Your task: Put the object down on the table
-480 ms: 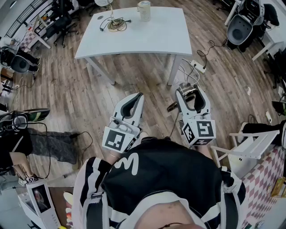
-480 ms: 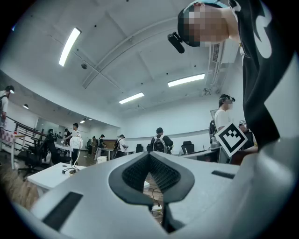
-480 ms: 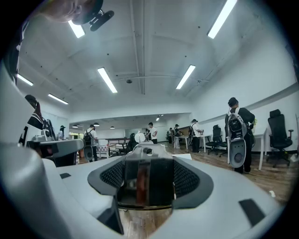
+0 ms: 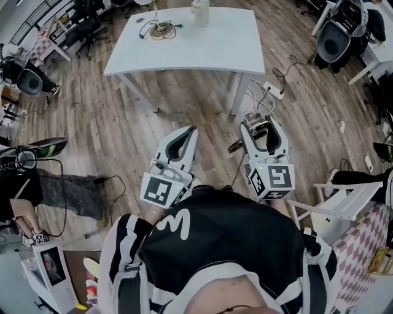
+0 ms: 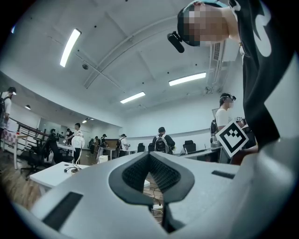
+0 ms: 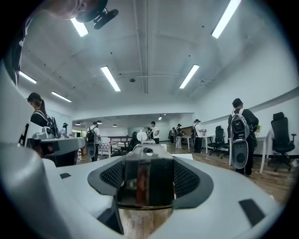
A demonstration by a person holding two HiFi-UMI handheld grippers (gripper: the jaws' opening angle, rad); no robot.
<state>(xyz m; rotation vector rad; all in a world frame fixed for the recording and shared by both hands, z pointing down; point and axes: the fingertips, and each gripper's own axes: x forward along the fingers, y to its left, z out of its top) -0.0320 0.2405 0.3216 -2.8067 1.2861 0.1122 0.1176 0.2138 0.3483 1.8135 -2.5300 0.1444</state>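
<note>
Little has changed since the earlier frame: in the head view the white table (image 4: 184, 52) sits slightly further toward 12 o'clock, so the cup (image 4: 199, 11) on its far edge is now partly cut off. Both claws are placed as before.

The right claw (image 4: 261, 119) is level and spread wide, clamped on a dark, shiny metal object (image 4: 261, 129). In the right gripper view that object (image 6: 148, 179) fills the gap between the pads, with its upper end showing beyond the tips. It is over the wooden floor (image 4: 123, 129), well apart from the table, which lies toward 11 o'clock from it.

The left claw (image 4: 192, 130) is level with its jaws together and nothing between them.

A coil of cable (image 4: 158, 29) lies on the table.
</note>
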